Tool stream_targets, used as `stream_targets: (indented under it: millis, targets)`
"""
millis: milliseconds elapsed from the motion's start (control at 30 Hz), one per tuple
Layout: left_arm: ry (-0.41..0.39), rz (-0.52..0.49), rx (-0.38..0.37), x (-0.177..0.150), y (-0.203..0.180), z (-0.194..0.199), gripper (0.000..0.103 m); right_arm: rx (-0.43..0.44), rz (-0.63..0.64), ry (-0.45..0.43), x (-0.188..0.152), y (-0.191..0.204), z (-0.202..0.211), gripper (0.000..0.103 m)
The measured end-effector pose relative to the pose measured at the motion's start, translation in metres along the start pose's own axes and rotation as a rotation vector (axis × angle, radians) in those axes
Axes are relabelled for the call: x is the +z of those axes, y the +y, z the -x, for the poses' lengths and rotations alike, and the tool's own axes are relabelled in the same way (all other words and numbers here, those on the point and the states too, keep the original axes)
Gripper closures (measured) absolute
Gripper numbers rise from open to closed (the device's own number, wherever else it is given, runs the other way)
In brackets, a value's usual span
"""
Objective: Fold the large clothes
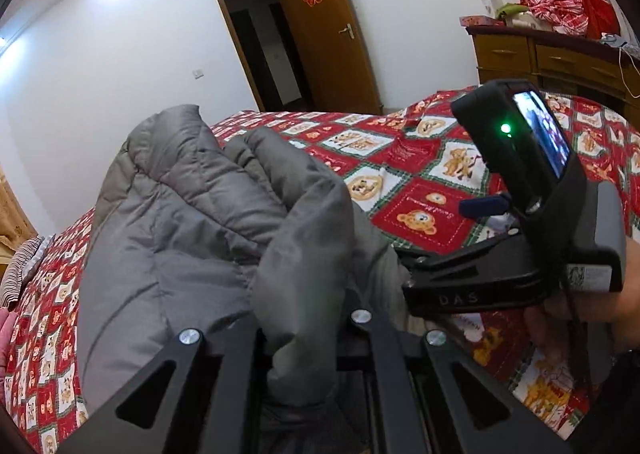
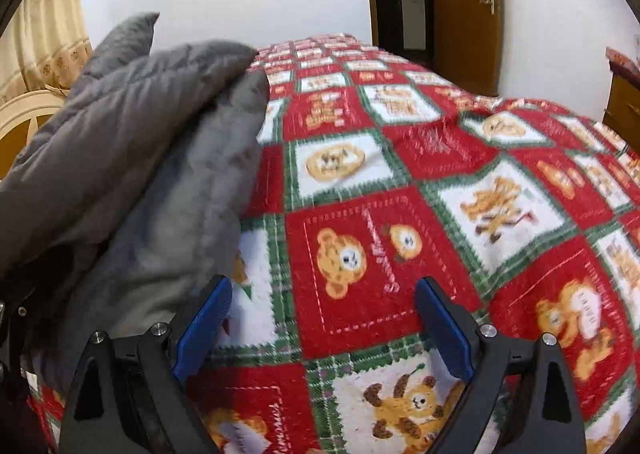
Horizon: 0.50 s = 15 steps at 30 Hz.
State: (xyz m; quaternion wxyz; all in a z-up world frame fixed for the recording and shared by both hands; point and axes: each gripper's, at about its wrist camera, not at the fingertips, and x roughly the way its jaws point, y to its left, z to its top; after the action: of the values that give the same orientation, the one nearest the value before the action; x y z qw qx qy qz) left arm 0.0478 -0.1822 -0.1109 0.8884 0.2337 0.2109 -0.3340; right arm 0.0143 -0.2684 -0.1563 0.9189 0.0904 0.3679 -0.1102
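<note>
Grey padded coat bunches inside the clamped left tool; right tool, marked "DAS", gapes apart.

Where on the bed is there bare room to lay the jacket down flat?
The bedspread lies bare from the jacket across to the open right gripper and on toward the door. The left side is crowded: the jacket is bunched there, covering the left gripper.

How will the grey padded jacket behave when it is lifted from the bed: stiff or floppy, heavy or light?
The grey padded jacket will probably flop: it bunches and drapes around the left gripper. Its puffy quilting suggests it is light but bulky. The smooth fabric may slide on the bear-pattern bedspread.
</note>
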Motion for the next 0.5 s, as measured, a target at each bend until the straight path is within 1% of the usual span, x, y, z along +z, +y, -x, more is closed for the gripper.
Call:
stream_targets:
  millis: [33,200,233,500]
  targets:
    - [-0.001,0.002,0.003,-0.001,0.001,0.002,0.094,-0.006,0.010,-0.014,-0.001,0.001,0.001,0.010]
    - [0.000,-0.010,0.032,-0.002,0.001,0.002,0.090,-0.015,0.019,-0.020,-0.002,0.002,0.001,0.010]
    - [0.000,-0.012,0.039,-0.002,0.000,0.003,0.088,-0.018,0.022,-0.021,-0.003,0.003,0.001,0.010]
    - [0.003,0.004,0.047,-0.001,-0.003,-0.005,0.088,-0.035,0.046,-0.016,-0.002,0.004,-0.002,0.010]
